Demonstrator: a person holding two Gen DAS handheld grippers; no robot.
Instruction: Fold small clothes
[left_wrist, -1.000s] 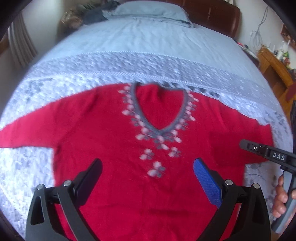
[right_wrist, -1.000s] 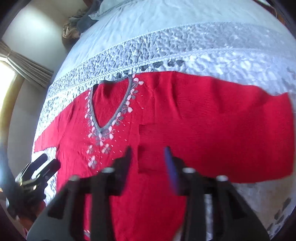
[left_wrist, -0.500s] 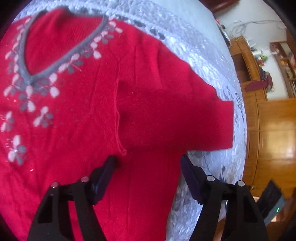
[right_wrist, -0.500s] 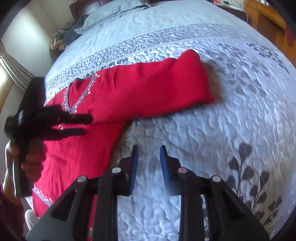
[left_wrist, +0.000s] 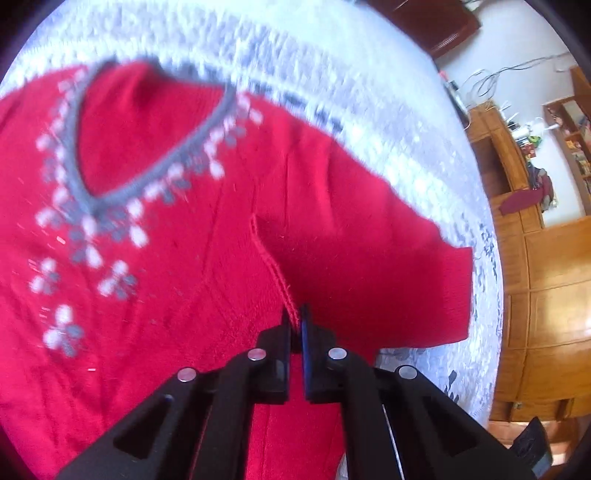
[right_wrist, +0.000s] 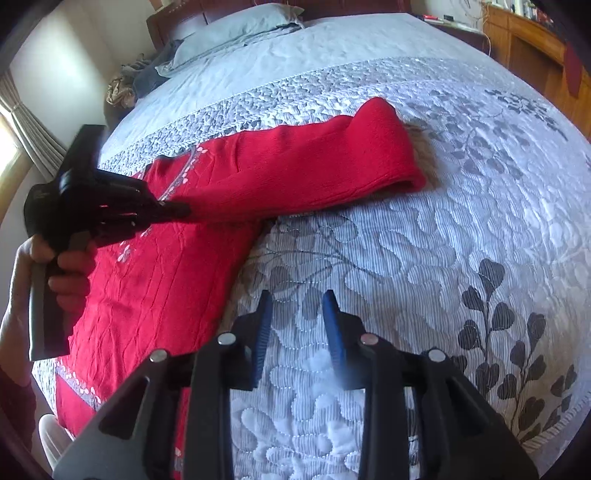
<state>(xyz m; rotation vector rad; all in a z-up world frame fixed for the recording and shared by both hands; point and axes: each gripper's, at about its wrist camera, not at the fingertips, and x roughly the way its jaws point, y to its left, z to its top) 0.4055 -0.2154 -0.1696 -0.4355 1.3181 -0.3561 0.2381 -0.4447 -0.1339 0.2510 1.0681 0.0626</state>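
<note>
A red sweater (left_wrist: 155, 332) lies flat on the quilted bedspread (right_wrist: 424, 258), filling the left and centre of the left wrist view (grey V-neck at upper left). The left gripper (left_wrist: 295, 321) has just clamped onto the underarm seam at lower centre. The right gripper (right_wrist: 297, 325), slightly parted and empty, hovers over bare quilt right of the sweater

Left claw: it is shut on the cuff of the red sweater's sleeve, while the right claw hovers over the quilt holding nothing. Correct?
Not the cuff. In the left wrist view the left claw is shut on the red sweater at the armpit seam, where sleeve meets body. The right claw does hover over the quilt, holding nothing.
</note>
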